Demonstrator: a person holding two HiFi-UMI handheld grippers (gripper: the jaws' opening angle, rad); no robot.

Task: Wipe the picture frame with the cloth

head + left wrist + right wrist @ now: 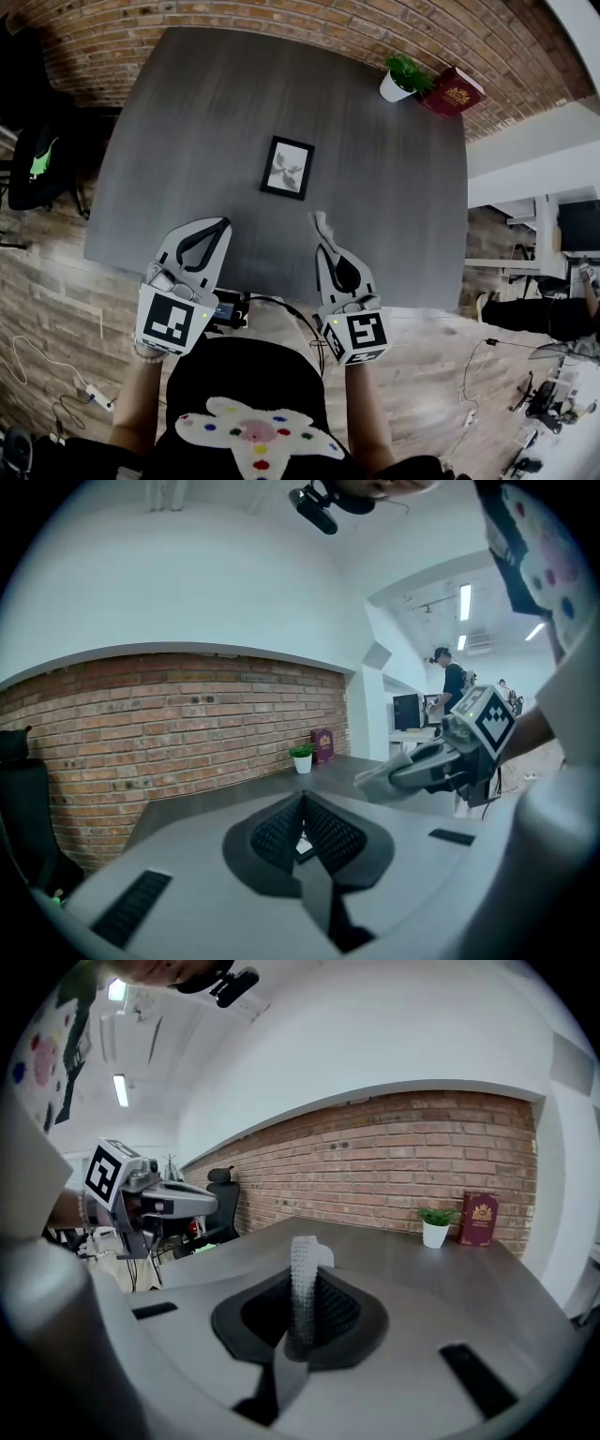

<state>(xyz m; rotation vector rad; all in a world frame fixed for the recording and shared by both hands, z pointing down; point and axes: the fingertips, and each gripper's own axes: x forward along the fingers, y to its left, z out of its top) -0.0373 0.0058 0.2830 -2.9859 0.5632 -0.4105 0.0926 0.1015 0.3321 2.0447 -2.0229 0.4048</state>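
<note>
cloth (302,1252) mostly out of sight in right gripper (307,1288), jaws tight; left gripper (302,801) tight, empty

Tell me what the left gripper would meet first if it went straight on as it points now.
Probably the picture frame, lying on the table ahead of the left gripper's shut fingers; its height above the table is unclear.
</note>
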